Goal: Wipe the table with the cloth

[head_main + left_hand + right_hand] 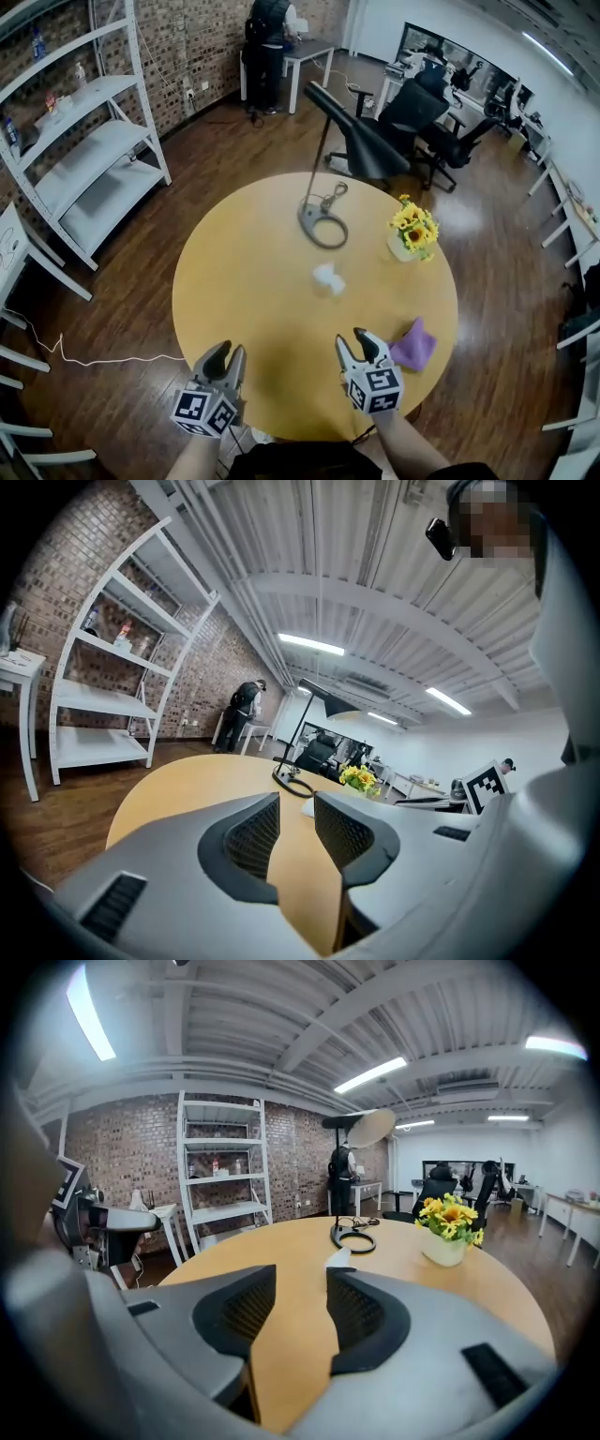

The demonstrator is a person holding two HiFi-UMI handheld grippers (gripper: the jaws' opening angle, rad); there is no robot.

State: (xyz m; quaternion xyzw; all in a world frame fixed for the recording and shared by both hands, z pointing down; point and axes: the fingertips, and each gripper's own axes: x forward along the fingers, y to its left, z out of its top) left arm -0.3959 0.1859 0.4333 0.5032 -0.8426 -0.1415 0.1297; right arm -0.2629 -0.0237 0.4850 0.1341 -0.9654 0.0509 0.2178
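Both tools stand partly open with nothing between the jaws: the left gripper [231, 351] and the right gripper [353, 337] hover over the near rim of the table [253, 281]. The purple cloth [413, 345] lies bunched at the table's near right rim, just beside the right gripper and not yet picked up. The likely slip is a sideways nudge that pushes the cloth off the table instead of pinching it, since so little tabletop lies beyond it. Once wiping starts, a wide sweep may drag the white crumpled wad [328, 278] at the table's middle, catch the lamp base [322, 225] on its far side, or tip the sunflower pot [412, 234] at its far right.
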